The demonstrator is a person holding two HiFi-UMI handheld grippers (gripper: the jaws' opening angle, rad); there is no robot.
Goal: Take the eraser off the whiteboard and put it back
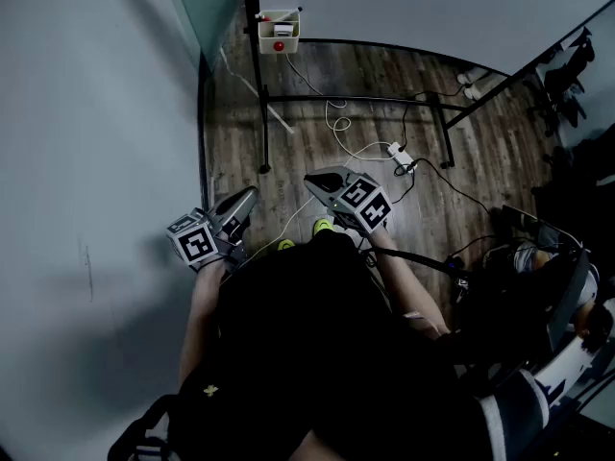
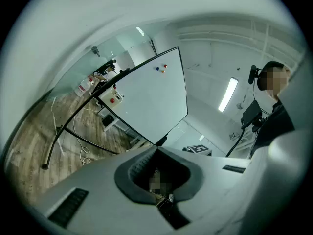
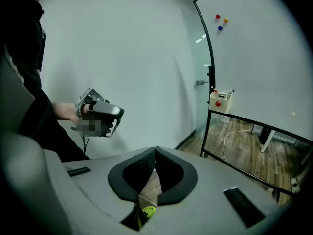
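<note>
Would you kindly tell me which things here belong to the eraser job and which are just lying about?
Belongs to the job: whiteboard; box on its frame, contents unclear; left gripper and right gripper, jaws shut, empty.
Lying about: coloured magnets on the board; cables and power strip on the floor.

Contents of the left gripper view:

- Left gripper [image 2: 156, 150]: grey body fills the lower frame. The dark-padded jaws meet at their tips with nothing between them.
- Whiteboard [image 2: 146, 102]: appears tilted, centre frame, with a black edge.
- Magnets [image 2: 163, 68]: red, blue and orange, clustered near the board's upper corner.
- Small white box [image 2: 114, 98]: marked with a red dot, at the board's left edge.
- Stand [image 2: 85, 141]: black bars below the board.
- Wooden floor [image 2: 29, 131]: at left, with a white cable [image 2: 82, 152] lying loose on it.
- Ceiling light [image 2: 227, 94]: a lit strip.
- Square marker [image 2: 198, 148]: just beyond the jaws.
- Person [image 2: 274, 116]: dark clothing, at the right edge.
</note>
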